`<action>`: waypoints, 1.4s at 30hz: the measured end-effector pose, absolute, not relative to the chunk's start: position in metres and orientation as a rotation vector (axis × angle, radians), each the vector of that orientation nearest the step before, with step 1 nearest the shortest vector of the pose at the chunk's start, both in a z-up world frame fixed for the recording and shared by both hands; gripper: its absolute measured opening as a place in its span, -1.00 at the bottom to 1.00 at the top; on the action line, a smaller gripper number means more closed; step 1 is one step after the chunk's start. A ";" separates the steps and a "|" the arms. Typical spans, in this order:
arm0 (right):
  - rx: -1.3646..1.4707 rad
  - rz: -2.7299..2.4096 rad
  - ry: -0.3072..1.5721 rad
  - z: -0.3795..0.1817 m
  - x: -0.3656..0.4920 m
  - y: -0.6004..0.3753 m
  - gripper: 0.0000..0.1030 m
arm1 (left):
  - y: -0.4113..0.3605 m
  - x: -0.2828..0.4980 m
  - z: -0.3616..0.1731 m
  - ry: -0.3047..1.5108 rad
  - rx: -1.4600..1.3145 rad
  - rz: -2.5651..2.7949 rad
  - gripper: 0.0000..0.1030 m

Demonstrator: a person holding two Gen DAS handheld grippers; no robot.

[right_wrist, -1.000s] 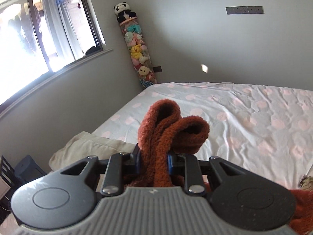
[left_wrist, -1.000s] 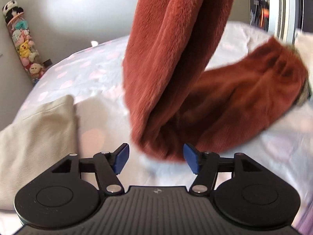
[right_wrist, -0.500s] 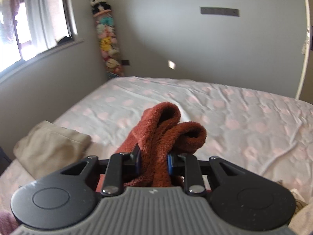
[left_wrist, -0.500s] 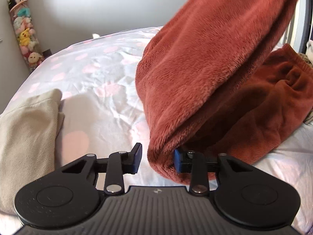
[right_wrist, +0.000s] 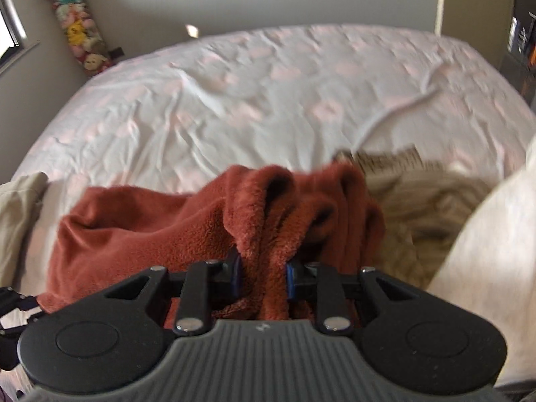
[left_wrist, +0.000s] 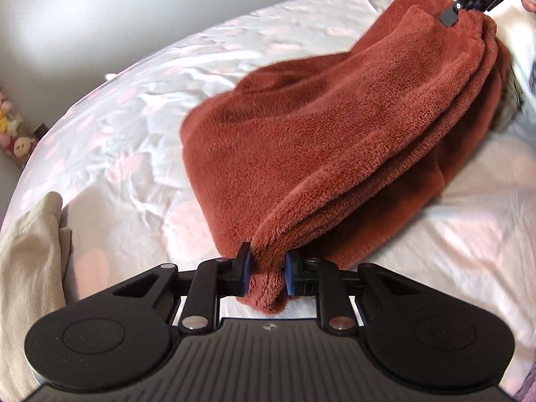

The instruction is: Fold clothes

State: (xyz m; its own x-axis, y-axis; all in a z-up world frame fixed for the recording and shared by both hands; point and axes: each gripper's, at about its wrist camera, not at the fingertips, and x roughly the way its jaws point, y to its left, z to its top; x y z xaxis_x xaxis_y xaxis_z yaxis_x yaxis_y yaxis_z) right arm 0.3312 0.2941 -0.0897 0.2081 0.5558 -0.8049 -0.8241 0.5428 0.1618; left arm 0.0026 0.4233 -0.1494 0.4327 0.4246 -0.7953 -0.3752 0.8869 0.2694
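A rust-red fleece garment (left_wrist: 335, 140) lies folded in several layers on the bed. My left gripper (left_wrist: 264, 269) is shut on its near corner, the fleece bunched between the blue pads. The right gripper (left_wrist: 469, 3) shows at the top right of the left wrist view, clamped on the far edge of the same garment. In the right wrist view, my right gripper (right_wrist: 261, 273) is shut on several gathered folds of the red fleece garment (right_wrist: 140, 227), which spreads to the left and low over the sheet.
The bed sheet (right_wrist: 234, 100) is white with pink dots. A beige garment (left_wrist: 26, 268) lies at the left edge. A tan knitted garment (right_wrist: 418, 207) and a white cloth (right_wrist: 495, 234) lie at the right. A tube of plush toys (right_wrist: 77, 30) stands by the wall.
The left gripper went from open to shut on the garment's near corner. The right gripper came down from high above, laying the hanging fleece flat onto the bed.
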 end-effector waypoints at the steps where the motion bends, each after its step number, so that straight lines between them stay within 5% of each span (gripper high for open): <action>1: -0.340 0.972 0.956 -0.099 0.333 0.292 -0.48 | 0.421 0.005 -0.152 1.021 0.062 0.495 -0.67; 7: -0.327 0.952 0.974 -0.125 0.340 0.287 -0.46 | 0.409 0.010 -0.158 1.074 0.110 0.479 -0.65; 10: -0.320 0.971 0.947 -0.113 0.335 0.281 -0.35 | 0.402 -0.003 -0.142 1.052 0.084 0.460 -0.44; 13: -0.311 0.966 0.884 -0.089 0.326 0.266 -0.10 | 0.396 -0.017 -0.126 1.029 0.059 0.442 -0.09; 15: -0.315 0.943 0.820 -0.071 0.319 0.254 0.14 | 0.392 -0.027 -0.114 1.014 0.043 0.430 -0.09; 20: -0.286 0.942 0.776 -0.048 0.303 0.231 0.16 | 0.412 -0.045 -0.093 0.963 -0.025 0.442 0.10; 24: -0.239 0.948 0.812 -0.054 0.288 0.222 0.58 | 0.439 -0.052 -0.080 0.888 -0.186 0.466 0.19; 29: -0.197 0.905 0.855 -0.072 0.293 0.222 0.59 | 0.482 -0.046 -0.079 0.778 -0.430 0.526 0.33; 42: -0.162 0.921 0.949 -0.126 0.352 0.274 0.67 | 0.539 -0.002 -0.152 0.783 -0.714 0.514 0.33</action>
